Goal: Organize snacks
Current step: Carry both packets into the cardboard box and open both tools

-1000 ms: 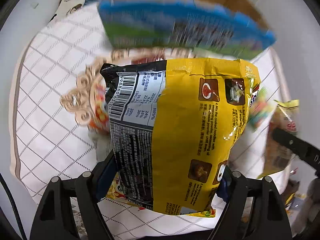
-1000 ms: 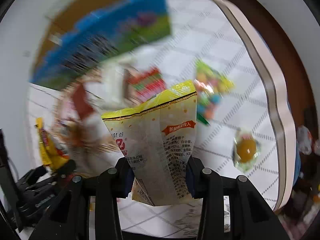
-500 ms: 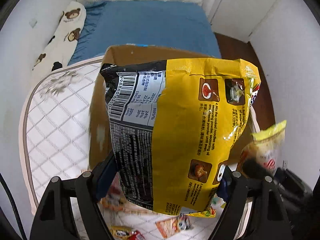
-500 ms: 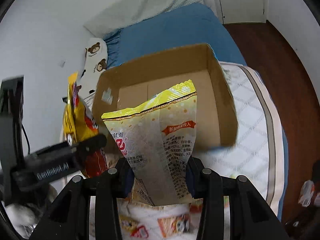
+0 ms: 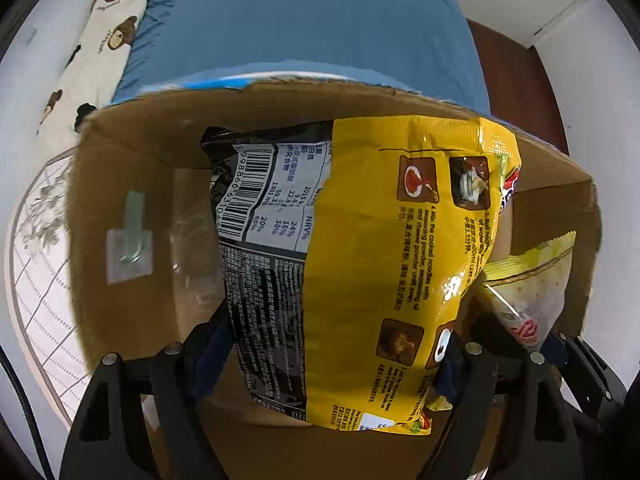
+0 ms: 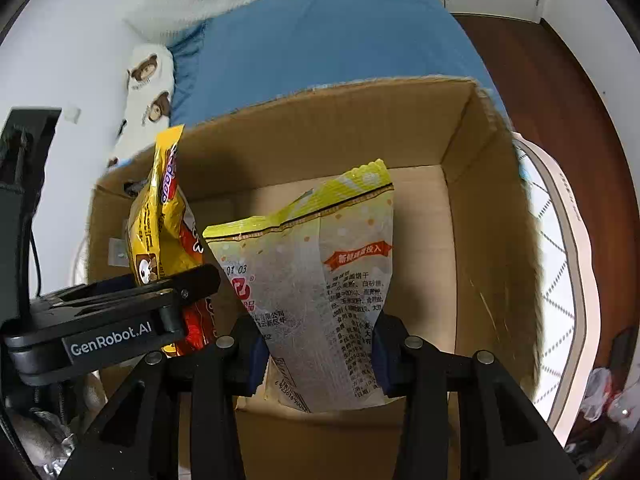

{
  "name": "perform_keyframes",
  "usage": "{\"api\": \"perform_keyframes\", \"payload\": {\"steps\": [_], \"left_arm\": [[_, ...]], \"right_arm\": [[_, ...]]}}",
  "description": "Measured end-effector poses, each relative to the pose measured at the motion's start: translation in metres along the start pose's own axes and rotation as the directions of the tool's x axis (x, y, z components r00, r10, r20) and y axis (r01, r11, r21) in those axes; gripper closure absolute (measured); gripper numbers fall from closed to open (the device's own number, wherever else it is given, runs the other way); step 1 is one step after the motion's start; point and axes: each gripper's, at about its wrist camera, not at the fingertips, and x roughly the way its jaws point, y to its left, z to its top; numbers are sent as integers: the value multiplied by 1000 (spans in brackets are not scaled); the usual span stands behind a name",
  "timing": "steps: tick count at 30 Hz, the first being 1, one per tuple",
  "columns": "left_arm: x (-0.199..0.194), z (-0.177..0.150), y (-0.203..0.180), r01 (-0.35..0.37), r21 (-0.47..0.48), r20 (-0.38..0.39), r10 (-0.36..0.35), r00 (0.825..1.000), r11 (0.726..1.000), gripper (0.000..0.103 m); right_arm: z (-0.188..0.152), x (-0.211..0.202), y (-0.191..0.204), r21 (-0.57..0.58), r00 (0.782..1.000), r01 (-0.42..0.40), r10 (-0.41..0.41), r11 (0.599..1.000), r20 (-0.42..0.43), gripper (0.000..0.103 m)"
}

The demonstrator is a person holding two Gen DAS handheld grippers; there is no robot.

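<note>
My left gripper (image 5: 332,364) is shut on a yellow and black noodle packet (image 5: 360,264), which hangs over the inside of an open cardboard box (image 5: 120,168). My right gripper (image 6: 316,356) is shut on a pale yellow biscuit bag (image 6: 316,280) above the same cardboard box (image 6: 480,200). In the right wrist view the noodle packet (image 6: 160,216) and the left gripper (image 6: 176,300) show at the left, close beside the biscuit bag. The biscuit bag (image 5: 528,296) shows at the right of the left wrist view. What I see of the box floor is bare.
The box stands on a white quilted mat (image 5: 36,280), with the mat's edge (image 6: 560,240) at the right. Behind it lie a blue sheet (image 6: 328,40) and a bear-print pillow (image 5: 96,52). Brown wooden floor (image 6: 560,88) runs along the right.
Both grippers travelled with their packets from above the snacks scattered on the mat to over the open box, which now fills both views. Both grips are unchanged.
</note>
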Motion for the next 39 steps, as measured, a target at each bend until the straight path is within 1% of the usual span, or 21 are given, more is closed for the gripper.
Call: {"api": "perform_keyframes", "payload": {"steps": [3,4,5,7,8,9,14,17,20,24,28,33,39], "left_arm": [[9,6,-2,8,-5,-26,-8,1000,1000,21],[10,8,-2,13,-8,-20,-13,1000,1000,21],[4,3,-8,14,-8,-12,-14,1000,1000,21],[0,1,-11,20,-6,-2,-20,1000,1000,17],[-2,-1,-13,20,-8,0,-20,1000,1000,14],[-4,-1,-14,19,-8,6,-19,1000,1000,13],[-14,-7,-15,10,-1,33,-10,999,1000,13],[-25,-15,-12,3,5,68,-3,998,1000,13],[-36,-25,-7,-4,7,114,4,994,1000,13],[-58,-48,-4,-15,3,187,14,982,1000,13],[-79,-71,-1,-7,0,240,7,971,1000,13],[-108,-98,1,-5,11,298,2,955,1000,13],[-142,-134,-3,-17,31,357,5,934,999,13]], "right_arm": [[10,14,3,-22,1000,-10,10,1000,-18,59],[11,17,5,-23,1000,-17,16,1000,-23,58],[14,22,4,-24,1000,-18,18,1000,-24,56],[19,27,4,-36,1000,-11,10,999,-26,44],[20,29,4,-38,1000,-7,6,999,-29,31],[21,31,1,-36,999,-9,8,999,-31,23],[18,26,2,-46,1000,11,-12,999,-24,23],[11,15,4,-48,1000,29,-29,998,-10,23],[-3,-1,3,-56,999,54,-53,997,8,23],[-19,-19,3,-68,997,71,-68,995,39,23],[-36,-37,4,-80,994,85,-79,993,74,23],[-58,-65,11,-97,989,99,-87,990,122,23],[-87,-99,20,-104,981,96,-77,990,176,23]]}}
